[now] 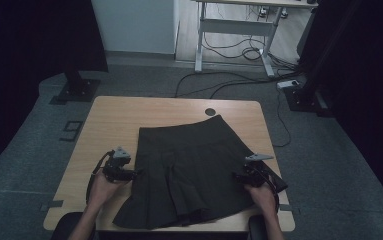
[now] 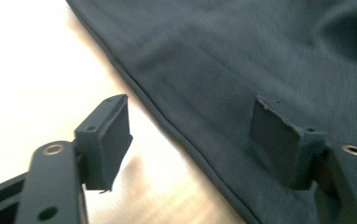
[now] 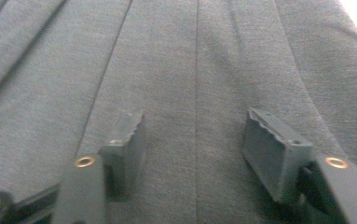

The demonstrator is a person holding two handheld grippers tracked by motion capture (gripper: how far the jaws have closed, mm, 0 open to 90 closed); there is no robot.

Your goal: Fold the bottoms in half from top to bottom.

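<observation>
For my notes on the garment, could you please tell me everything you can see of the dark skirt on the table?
The skirt is dark, of matte woven-looking cloth, lying flat on the wooden table. Its narrower waistband end points away from the person, and the pleated, flared hem reaches the near edge. Pleat lines and a stitched side edge show close up. The left gripper stands open astride its left edge, the right gripper open over its pleats; neither clamps the cloth.

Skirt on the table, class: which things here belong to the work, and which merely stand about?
In the work: skirt; left gripper, open at its edge; right gripper, open over it; table.
Standing about: desk frame; floor cables; black stand.
</observation>
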